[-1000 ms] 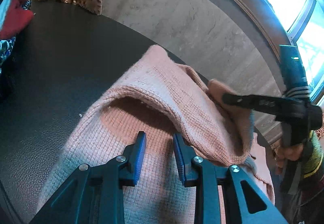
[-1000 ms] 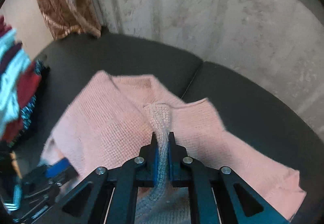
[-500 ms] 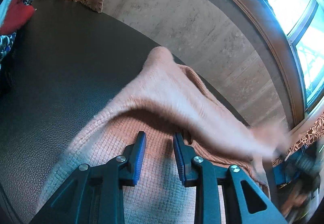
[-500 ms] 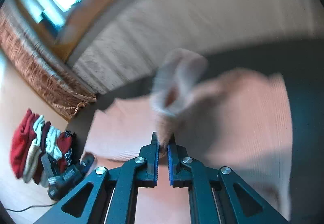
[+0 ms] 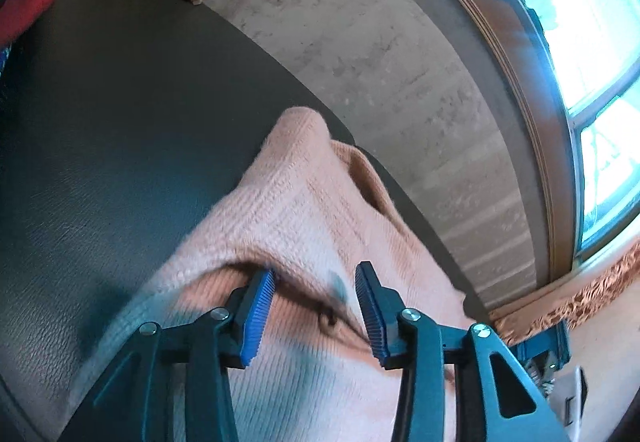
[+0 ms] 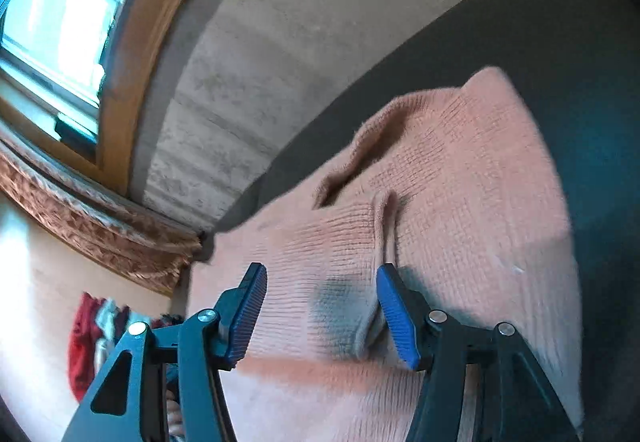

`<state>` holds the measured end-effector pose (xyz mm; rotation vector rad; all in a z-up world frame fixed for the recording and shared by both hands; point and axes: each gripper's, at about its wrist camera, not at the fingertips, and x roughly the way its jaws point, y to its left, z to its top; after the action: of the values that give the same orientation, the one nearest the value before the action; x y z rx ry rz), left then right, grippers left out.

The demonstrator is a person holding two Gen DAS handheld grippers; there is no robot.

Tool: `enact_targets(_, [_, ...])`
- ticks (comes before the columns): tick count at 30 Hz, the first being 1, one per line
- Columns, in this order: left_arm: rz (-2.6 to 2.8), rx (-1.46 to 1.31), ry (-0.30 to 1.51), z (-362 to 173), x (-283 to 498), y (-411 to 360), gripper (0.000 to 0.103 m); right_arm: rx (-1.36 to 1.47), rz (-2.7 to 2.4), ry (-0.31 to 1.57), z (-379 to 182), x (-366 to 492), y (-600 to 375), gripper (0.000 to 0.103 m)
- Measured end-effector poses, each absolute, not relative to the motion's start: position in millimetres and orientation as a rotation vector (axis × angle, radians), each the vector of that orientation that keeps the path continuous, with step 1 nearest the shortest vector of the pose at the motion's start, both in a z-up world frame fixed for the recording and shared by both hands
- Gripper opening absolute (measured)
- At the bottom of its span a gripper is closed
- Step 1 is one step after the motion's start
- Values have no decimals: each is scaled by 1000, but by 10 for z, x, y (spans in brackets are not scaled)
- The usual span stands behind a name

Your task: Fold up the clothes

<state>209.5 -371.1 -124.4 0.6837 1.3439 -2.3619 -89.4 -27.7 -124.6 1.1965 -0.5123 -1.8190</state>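
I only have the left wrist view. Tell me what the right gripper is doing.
Observer: The right gripper is open, jaws spread wide over the pink sweater, gripping nothing.
Operator: Say what lies between its jaws.
Observer: A folded-over flap of the sweater; its ribbed edge runs up from beside the right-hand pad.
Operator: Report anything beyond the sofa on that side.
Observer: A pile of red and white clothes lies on the floor, low on the left of that view, under the patterned curtain.
Operator: And the sofa itself.
Observer: The dark sofa shows bare behind the sweater.
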Motion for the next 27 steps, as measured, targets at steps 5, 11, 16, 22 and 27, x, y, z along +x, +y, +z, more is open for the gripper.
enact_targets(5, [-2335,651,1358,-1256,2003,-3801,34,1169,-1866,-283,-1084,-824,-604,8])
enact_targets(11, [-2358,539,1189,-1014,2087,-3801,18,948,-1969,-179,-444,-851,-590,6])
enact_targets(16, [-2336,606,1212,-1194,2188,-3826,17,1065,-2005,-55,-703,-983,-614,7])
enact_targets(22, [-2338,663,1245,-1385,2235,-3776,24,1173,-1922,-327,-1118,-1096,-328,30])
enact_targets(27, [-2328,636,1295,-1337,2184,-3852,28,1116,-1886,-306,-1070,-1159,-483,58])
